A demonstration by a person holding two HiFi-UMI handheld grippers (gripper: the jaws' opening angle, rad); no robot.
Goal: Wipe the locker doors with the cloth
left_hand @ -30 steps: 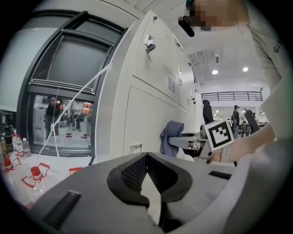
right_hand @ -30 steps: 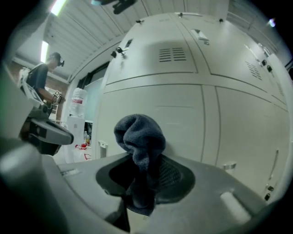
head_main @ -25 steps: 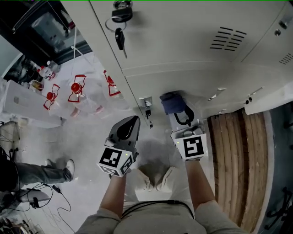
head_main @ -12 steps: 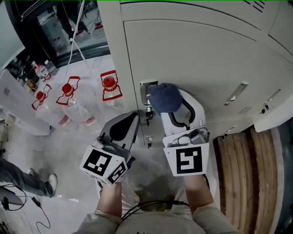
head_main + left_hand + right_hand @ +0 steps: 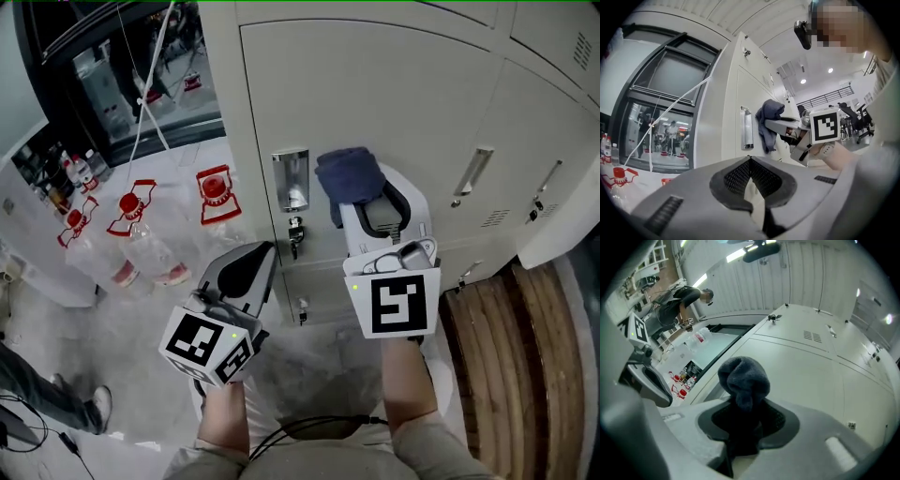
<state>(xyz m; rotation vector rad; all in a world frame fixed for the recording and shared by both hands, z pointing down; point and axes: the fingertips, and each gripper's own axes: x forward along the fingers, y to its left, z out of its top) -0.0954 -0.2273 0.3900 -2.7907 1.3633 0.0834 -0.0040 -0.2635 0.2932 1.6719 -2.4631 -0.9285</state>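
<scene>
A dark blue cloth (image 5: 348, 181) is bunched in my right gripper (image 5: 362, 201), whose jaws are shut on it. The cloth sits at the beige locker door (image 5: 394, 103), just right of the metal handle recess (image 5: 291, 179); whether it touches the door I cannot tell. The right gripper view shows the cloth (image 5: 743, 377) bulging out past the jaws of the right gripper (image 5: 744, 412). My left gripper (image 5: 263, 251) hangs lower and to the left, jaws shut with nothing in them. In the left gripper view the left gripper (image 5: 750, 162) points at the cloth (image 5: 768, 123) and the locker.
A key (image 5: 294, 231) hangs from the lock below the handle recess. More locker doors with handles (image 5: 474, 171) run to the right. Several water bottles with red caps (image 5: 215, 193) stand on the floor at left. A wooden slatted bench (image 5: 511, 366) lies at the lower right.
The right gripper has carried the cloth up the locker front, from low near the floor to beside the handle recess. The left gripper stayed shut, low on the left.
</scene>
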